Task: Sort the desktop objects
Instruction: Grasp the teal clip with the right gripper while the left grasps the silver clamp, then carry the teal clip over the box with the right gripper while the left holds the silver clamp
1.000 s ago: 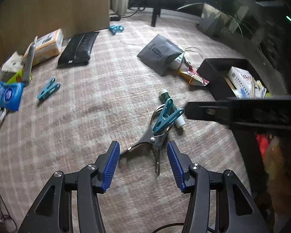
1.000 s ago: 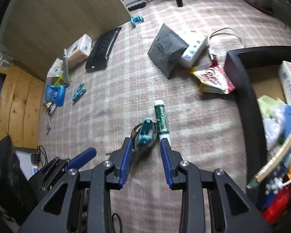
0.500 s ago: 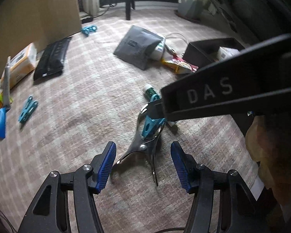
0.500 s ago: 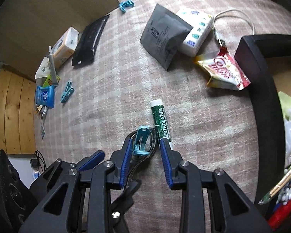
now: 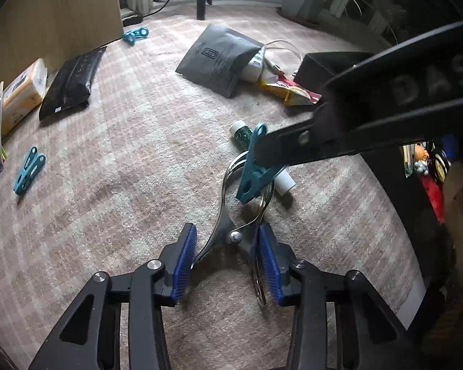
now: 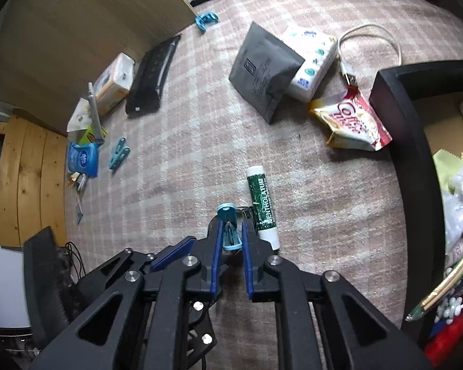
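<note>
The left gripper (image 5: 227,260) points steeply down, its blue pads straddling the pivot of the shiny steel spring tongs (image 5: 231,231); the jaws have just been closing, and both pads appear to touch the handles without clamping. The tongs run straight away from it across the checked pink cloth (image 5: 123,169). Just beyond, the right gripper (image 6: 231,240), also pitched down, has just closed on the teal plastic clothespin (image 6: 228,228) clipped among the tongs' loops. The green lip-balm tube (image 6: 260,206) lies alongside, and the black storage box (image 6: 398,117) is farther right.
</note>
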`<state>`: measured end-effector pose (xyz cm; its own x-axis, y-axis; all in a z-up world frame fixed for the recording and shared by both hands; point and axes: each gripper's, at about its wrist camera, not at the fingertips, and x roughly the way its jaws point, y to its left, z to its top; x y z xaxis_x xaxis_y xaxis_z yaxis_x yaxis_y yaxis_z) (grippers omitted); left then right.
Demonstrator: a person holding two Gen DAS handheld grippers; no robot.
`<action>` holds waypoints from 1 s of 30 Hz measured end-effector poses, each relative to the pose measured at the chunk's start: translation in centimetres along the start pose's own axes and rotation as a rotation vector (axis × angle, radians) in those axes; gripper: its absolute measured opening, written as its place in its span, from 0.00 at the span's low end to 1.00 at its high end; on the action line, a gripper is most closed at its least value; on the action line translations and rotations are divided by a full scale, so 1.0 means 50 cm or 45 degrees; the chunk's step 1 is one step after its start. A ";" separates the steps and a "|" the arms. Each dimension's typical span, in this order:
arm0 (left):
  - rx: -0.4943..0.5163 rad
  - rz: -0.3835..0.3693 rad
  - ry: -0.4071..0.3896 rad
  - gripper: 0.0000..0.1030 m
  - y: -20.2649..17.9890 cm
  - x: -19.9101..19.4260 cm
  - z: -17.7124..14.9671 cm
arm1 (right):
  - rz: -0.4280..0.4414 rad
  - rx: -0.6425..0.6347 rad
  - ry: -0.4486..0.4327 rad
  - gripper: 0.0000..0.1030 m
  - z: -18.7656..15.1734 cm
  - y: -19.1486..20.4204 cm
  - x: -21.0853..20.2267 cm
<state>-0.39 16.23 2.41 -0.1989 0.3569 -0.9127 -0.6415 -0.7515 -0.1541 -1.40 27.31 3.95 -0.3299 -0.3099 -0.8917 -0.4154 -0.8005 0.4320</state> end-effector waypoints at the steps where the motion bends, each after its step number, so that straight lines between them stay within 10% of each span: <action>1: -0.002 0.002 -0.002 0.37 0.000 0.000 0.000 | 0.001 -0.004 -0.011 0.12 0.000 0.002 -0.006; 27: -0.064 -0.007 -0.093 0.26 -0.035 -0.045 0.037 | 0.002 0.176 -0.280 0.12 -0.058 -0.171 -0.223; 30: -0.052 0.008 -0.078 0.00 -0.031 -0.021 0.059 | -0.011 0.210 -0.303 0.12 -0.070 -0.204 -0.249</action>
<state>-1.37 18.64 4.70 -0.2483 0.3845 -0.8891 -0.6095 -0.7754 -0.1651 9.90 37.55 10.17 -0.5076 -0.1589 -0.8468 -0.5447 -0.7023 0.4583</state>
